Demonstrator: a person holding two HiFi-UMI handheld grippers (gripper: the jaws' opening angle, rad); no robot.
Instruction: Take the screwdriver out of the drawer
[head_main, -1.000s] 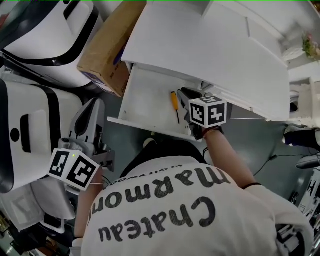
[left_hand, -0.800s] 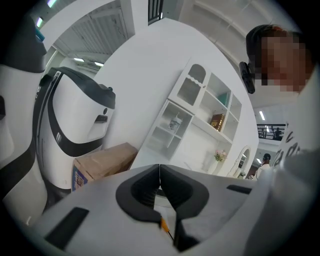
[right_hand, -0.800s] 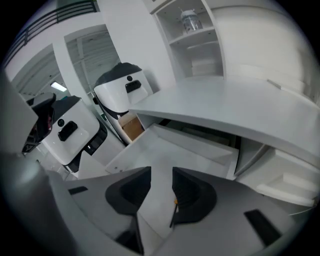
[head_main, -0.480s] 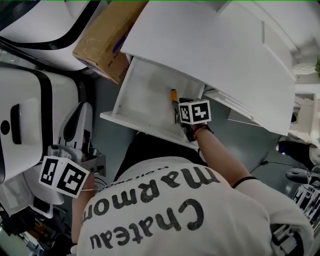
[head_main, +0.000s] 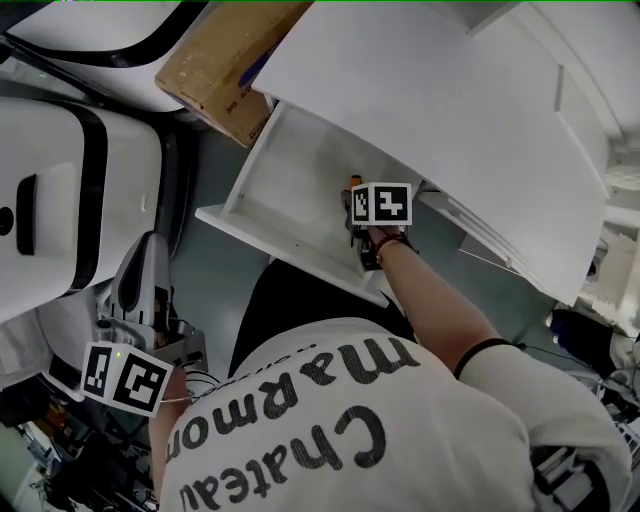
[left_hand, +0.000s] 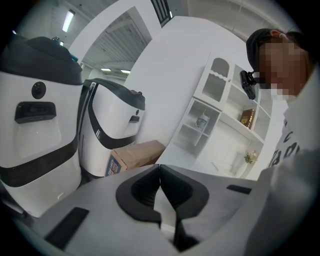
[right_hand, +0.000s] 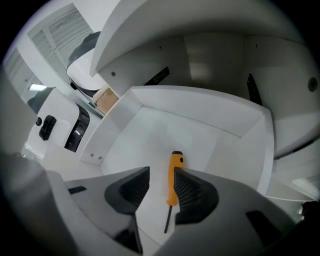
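Your left gripper (left_hand: 160, 172) has its jaws pressed together along their whole length, with nothing between them. It points out at two white machines (left_hand: 45, 125) with black bands and at a cardboard box (left_hand: 132, 155) that stands on the floor between the machines and the white cabinet (head_main: 430, 110). In the head view you hold this gripper low at your left side, elbow bent, well apart from the drawer (head_main: 290, 190).

The drawer is pulled out from under the cabinet's top, and its white floor is bare apart from the one tool. Your right gripper (right_hand: 161, 175) is inside it with the jaws spread wide. The screwdriver (right_hand: 173, 175) lies flat on the drawer floor between them, with its orange handle pointing away from you and its thin dark shaft running back toward the gripper's body. The handle sits just beside the ribbed pad of the right-hand jaw, and I cannot tell whether they touch. The left-hand jaw is apart from it, with white drawer floor showing in the gap.

Your right arm reaches forward and down from the shoulder, forearm nearly straight. Your right hand (head_main: 378, 245) is over the drawer's front edge, near the drawer's right wall.
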